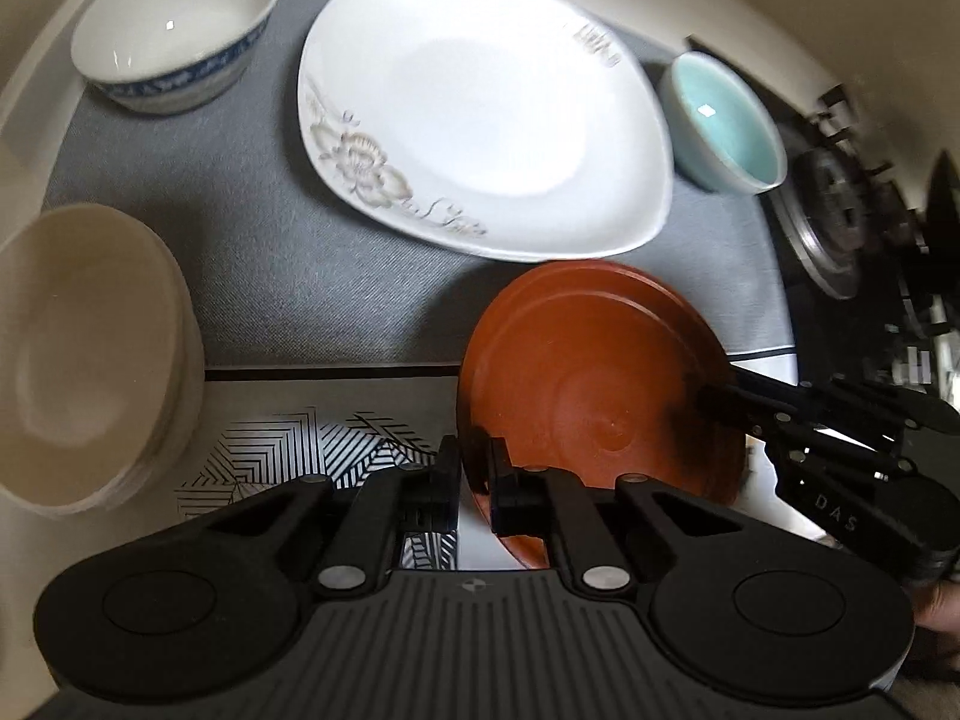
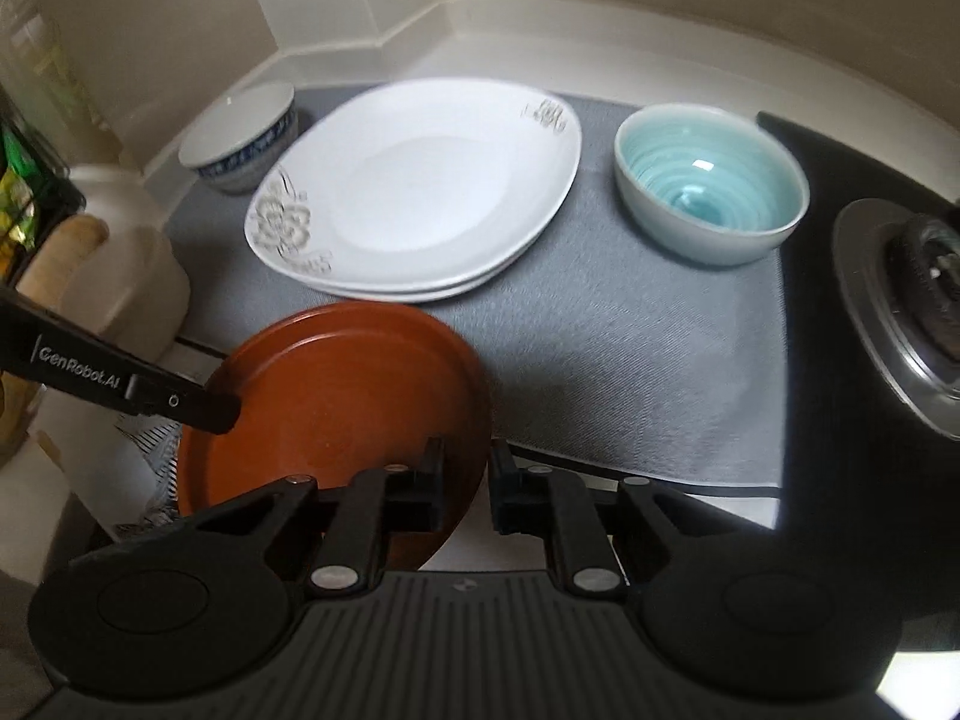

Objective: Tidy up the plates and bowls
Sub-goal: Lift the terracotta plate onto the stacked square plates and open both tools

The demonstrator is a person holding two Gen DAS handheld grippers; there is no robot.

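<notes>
Both tools, left tool point(image 1: 475, 483) and right tool point(image 2: 467, 483), pinch opposite rims of a round reddish-brown ceramic plate point(image 2: 342, 396) (rigid, breakable, likely slippery); rim grips suit it.

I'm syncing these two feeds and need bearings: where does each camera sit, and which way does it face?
Left wrist: on the left gripper, facing back and right over the brown plate it clamps; the right gripper shows.
Right wrist: on the right gripper, facing the back wall; the left gripper shows.
Shared: brown plate, white floral plate, teal bowl, blue-patterned bowl, grey mat.
</notes>
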